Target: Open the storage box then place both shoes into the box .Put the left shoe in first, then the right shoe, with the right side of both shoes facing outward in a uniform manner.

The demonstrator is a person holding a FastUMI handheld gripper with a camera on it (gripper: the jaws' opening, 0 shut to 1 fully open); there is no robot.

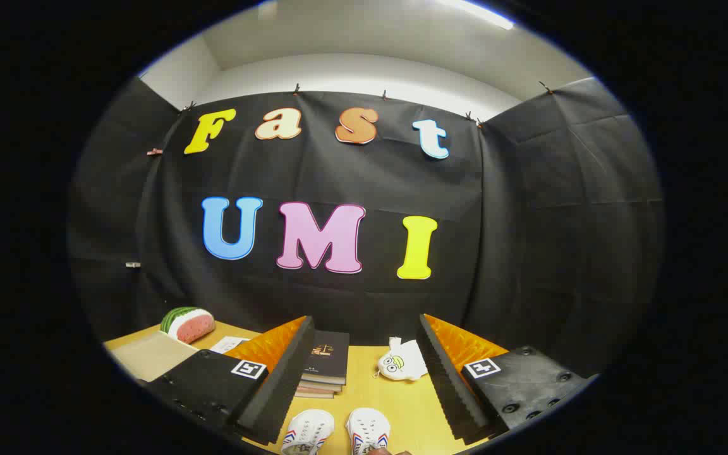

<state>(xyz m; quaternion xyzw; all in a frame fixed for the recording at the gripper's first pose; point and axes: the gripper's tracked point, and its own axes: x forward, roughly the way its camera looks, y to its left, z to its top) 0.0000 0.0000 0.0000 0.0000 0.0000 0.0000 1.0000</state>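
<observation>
The gripper (364,385) is released, its two fingers spread wide with nothing between the pads, held above the counter (402,404) and looking forward across it. Between the fingers, at the near edge, stand the toes of two white shoes with coloured stripes: the left-hand shoe (308,430) and the right-hand shoe (368,430), side by side and close together, toes pointing away. Which is the left shoe and which the right of the pair I cannot tell from the toes alone.

Just beyond the shoes, beside the left finger, lies a stack of books (325,366) with a dark cover on top. To the right of it, near the right finger, sits a small white plush toy (402,363) with big eyes. Further left, beyond the left finger, a watermelon-slice toy (187,323) rests at the far edge of a pale flat surface (149,357), which may be a lid or part of a box; I cannot say what it is.

I can pick out no storage box for certain, so no container's contents can be judged. Both shoes are on the counter, so nothing looks stowed yet and the task seems to be at its start. The opening of the box should come first; that calls for turning the gripper to find the box and its lid, and only then coming back for the left shoe.
</observation>
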